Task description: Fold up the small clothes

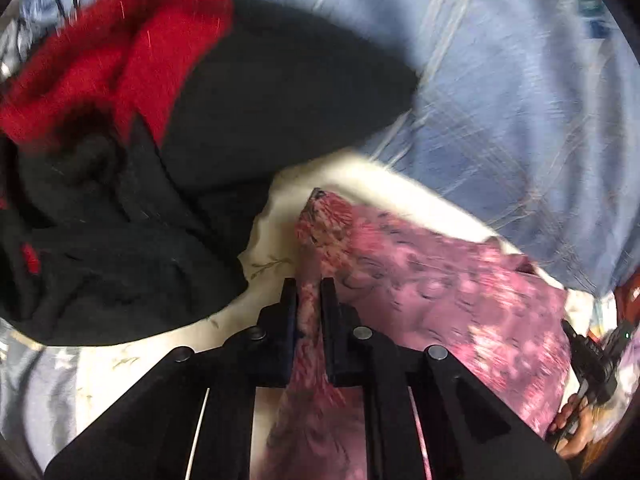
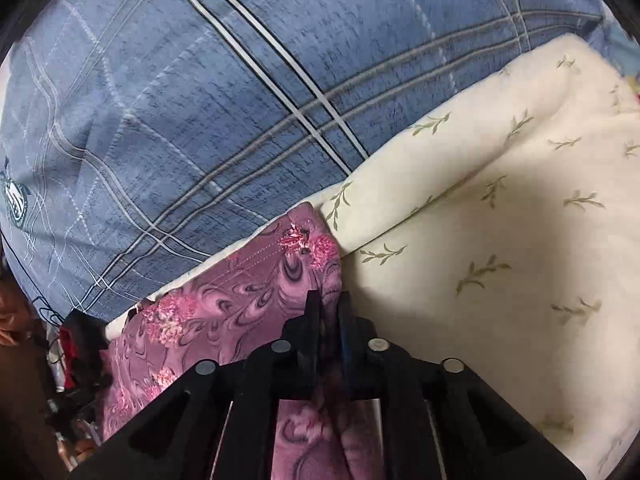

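Observation:
A pink-purple patterned cloth (image 1: 432,288) is stretched between both grippers over a cream leaf-print sheet (image 1: 276,200). My left gripper (image 1: 308,292) is shut on one edge of the cloth. My right gripper (image 2: 329,304) is shut on the other edge of the same cloth (image 2: 224,308), near its corner. The right gripper and the hand that holds it also show at the right edge of the left wrist view (image 1: 592,360). The left wrist view is blurred by motion.
A heap of black clothes (image 1: 132,264) and a fuzzy red garment (image 1: 100,60) lie to the left. A blue plaid bedcover (image 2: 200,100) fills the far side. The cream sheet (image 2: 500,220) spreads to the right. Clutter sits at the right wrist view's lower left edge (image 2: 68,360).

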### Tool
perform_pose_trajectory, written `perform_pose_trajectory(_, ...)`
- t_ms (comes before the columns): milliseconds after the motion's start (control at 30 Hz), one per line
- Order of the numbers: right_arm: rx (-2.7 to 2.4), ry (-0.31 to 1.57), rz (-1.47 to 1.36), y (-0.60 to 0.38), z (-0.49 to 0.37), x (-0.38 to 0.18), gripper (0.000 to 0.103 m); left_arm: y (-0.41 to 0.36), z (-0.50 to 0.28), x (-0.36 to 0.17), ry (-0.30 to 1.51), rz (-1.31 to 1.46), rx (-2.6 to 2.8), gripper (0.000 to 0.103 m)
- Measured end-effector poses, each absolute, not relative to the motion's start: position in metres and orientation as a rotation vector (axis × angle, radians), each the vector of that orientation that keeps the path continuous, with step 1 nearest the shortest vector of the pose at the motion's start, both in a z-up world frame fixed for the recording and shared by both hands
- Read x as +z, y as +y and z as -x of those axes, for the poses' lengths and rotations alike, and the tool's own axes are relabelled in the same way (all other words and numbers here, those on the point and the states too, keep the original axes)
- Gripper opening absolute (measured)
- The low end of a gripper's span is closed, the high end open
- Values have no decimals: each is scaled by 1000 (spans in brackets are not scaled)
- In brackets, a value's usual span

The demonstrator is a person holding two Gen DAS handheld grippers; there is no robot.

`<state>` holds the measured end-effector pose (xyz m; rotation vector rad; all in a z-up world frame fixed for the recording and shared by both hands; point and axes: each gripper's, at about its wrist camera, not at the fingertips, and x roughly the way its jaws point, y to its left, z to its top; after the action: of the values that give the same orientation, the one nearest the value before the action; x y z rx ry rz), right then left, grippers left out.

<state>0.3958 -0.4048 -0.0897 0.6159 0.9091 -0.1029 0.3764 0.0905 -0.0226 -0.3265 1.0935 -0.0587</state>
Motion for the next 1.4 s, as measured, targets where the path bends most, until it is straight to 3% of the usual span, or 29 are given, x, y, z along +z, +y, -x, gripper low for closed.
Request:
perform_pose_trajectory(67, -122, 852, -625, -402, -381, -73, 16, 85, -360, -1, 1042, 300, -94, 10)
perform_pose_trajectory(133, -52, 777, -642, -394, -366, -55, 17, 74, -346, 13, 1018, 301, -174, 17)
perform_pose_trajectory(200, 58, 738, -625, -375, -351, -41, 20, 56, -334, 19, 1013, 273, -235, 39)
perform_pose_trajectory(233, 86, 740, -611, -367, -346, -39, 24, 48, -332, 17, 1017, 253, -249, 54)
perform_pose_trajectory(400, 105, 915, -507, -330, -334, -79, 22, 5, -336, -40, 1121, 153, -206, 55)
perform_pose_trajectory(467, 108, 840, -489, -326, -328, -79, 21, -8, -327, -34, 1066, 56, -174, 55)
perform_pose_trajectory(900, 144, 832, -354, -285, -269, -35, 30, -31, -268, 1, 1008, -61, -183, 56)
perform_pose_trajectory(1000, 126, 830, -311, -280, -251, -41, 38, -26, -251, -3, 1013, -81, -169, 72)
perform_pose_trajectory(1033, 119, 835, -311, -283, -244, -44, 45, -19, -243, -5, 1029, -82, -156, 83)
perform_pose_trajectory(1067, 105, 849, -310, -285, -239, -51, 50, -18, -240, -15, 1055, -85, -143, 84)
perform_pose_trajectory(1167, 75, 871, -295, -285, -232, -72, 50, -9, -233, -42, 1121, -82, -139, 86)
perform_pose_trajectory(1400, 56, 887, -232, -264, -229, -54, 51, 44, -227, -16, 1111, 114, -167, 85)
